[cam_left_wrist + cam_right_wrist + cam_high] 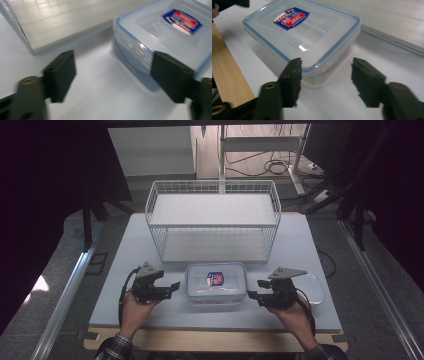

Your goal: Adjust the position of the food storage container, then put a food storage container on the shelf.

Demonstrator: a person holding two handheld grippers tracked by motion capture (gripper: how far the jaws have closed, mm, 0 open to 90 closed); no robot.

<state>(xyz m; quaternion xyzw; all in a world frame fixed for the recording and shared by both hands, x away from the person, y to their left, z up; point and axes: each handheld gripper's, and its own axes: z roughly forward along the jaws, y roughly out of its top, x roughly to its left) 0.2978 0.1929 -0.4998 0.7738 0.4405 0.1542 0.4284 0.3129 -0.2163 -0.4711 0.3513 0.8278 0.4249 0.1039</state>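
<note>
Now the box (pixel 216 282) stands on the table (pixel 125 245), just in front of the basket (pixel 212 220), its long axis running left to right. It lies between both grippers. The left gripper (pixel 176 285) is released, beside the left end. The right gripper (pixel 252 295) is also released, near the right end. Both seem equally near.

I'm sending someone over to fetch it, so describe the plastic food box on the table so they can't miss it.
Find the white wire basket standing on the pale table. Right in front of it, between the left gripper and the right gripper, sits the food box. It is clear, rectangular, with a blue-edged lid and a blue-and-red label on top.
</note>
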